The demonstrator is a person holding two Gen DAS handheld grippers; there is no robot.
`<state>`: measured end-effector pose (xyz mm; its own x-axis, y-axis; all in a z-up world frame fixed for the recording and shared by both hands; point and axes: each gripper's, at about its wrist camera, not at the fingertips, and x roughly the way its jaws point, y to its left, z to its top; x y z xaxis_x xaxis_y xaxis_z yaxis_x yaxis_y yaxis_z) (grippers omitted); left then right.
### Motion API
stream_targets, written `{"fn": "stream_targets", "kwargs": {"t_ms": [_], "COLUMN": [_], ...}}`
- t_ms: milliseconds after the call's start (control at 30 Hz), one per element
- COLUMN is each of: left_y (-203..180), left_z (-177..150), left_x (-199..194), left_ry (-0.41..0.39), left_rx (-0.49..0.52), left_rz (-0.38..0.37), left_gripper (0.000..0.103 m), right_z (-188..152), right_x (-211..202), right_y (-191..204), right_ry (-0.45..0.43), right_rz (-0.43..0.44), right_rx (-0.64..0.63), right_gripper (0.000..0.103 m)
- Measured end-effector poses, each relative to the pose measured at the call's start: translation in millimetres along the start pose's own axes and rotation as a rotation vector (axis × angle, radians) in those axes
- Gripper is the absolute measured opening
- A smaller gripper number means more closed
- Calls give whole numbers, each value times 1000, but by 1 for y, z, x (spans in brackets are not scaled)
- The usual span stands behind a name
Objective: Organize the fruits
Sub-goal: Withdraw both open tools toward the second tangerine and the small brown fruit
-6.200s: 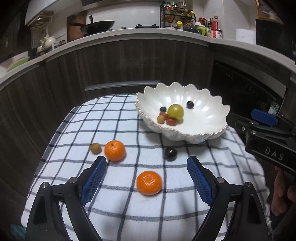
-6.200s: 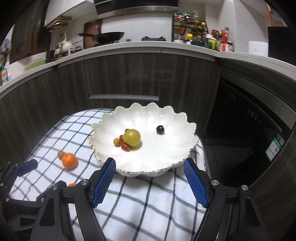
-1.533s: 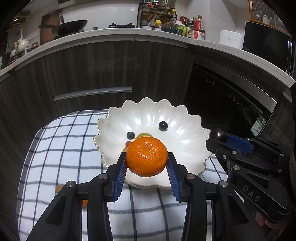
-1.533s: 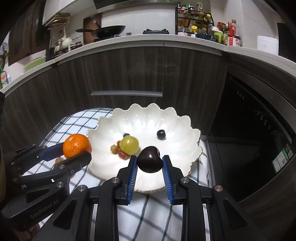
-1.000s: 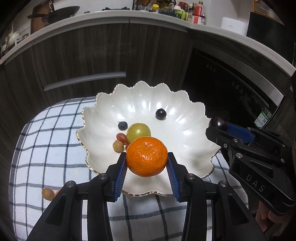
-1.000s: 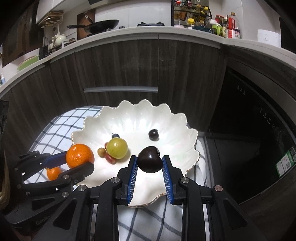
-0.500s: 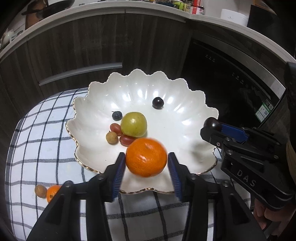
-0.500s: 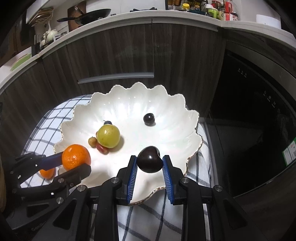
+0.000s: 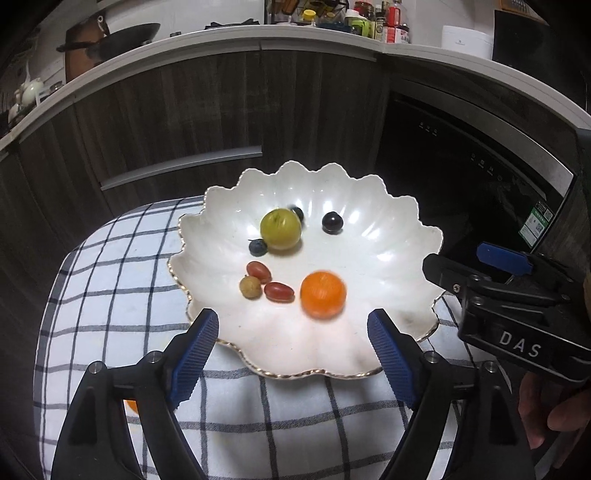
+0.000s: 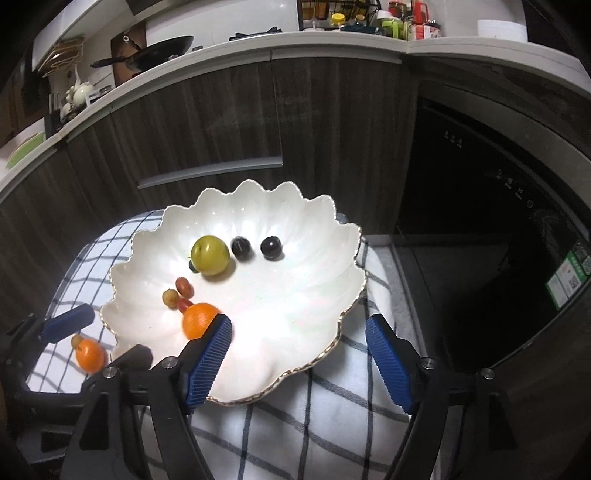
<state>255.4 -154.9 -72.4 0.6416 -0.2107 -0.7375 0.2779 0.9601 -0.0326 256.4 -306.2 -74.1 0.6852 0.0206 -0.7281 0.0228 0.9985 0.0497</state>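
The white scalloped bowl [image 9: 388, 236] stood on a table under a blue-checked cloth [image 9: 110, 314], in front of dark wood cabinets [image 9: 221, 110]. Inside it, near its front, lay a mandarin [image 9: 323, 294], blurred in the left wrist view and touching neither pad. Just left of it sat two red grape tomatoes [image 9: 279, 291] and a small tan fruit [image 9: 250, 287]. Farther back rested a yellow-green plum [image 9: 280, 228] with a blueberry [image 9: 258, 247] at its near left side, and to its right a dark cherry [image 10: 240, 247], smeared by motion, beside another dark cherry [image 10: 271, 246].

The left gripper [image 9: 291, 354] hung over the bowl's near rim, its blue pads spread wide and opening, with nothing between them. The right gripper [image 10: 299, 358] stood likewise over the bowl's near right edge, its jaws parting and empty; its left pad overlapped the mandarin in that view.

On the cloth left of the bowl lay a second mandarin [image 10: 89, 355] with a little brown fruit [image 10: 77, 340] touching its far side. Part of a hand [image 9: 554, 417] showed at the right edge, under the right gripper's body. A wok [image 10: 159, 50] and bottles [image 10: 388, 22] stood on the far counter.
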Motion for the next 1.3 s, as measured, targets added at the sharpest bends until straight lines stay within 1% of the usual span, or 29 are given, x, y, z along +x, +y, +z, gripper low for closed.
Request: {"fn": "stream_targets", "kwargs": {"t_ms": [333,567,967,1300], "left_y": [23,36,49,70], "left_z": [-3,-5,-11,-22], "left_x": [-25,-45,-71,-90], "left_ry": [-32,-63,-102,-128], "left_rx": [-33,-48,-61,-70], "left_rz": [34,45,57,80], "left_gripper": [83,83,84,84], "right_z": [0,0,-2,-10], "right_x": [-19,-40,-68,-83], "right_y": [21,39,55,71], "right_ry": [-26,-57,-95,-115], "right_rz": [6,1,-6,-19], "right_rx": [-20,-46,-51,-48], "right_gripper": [76,76,76,76]}}
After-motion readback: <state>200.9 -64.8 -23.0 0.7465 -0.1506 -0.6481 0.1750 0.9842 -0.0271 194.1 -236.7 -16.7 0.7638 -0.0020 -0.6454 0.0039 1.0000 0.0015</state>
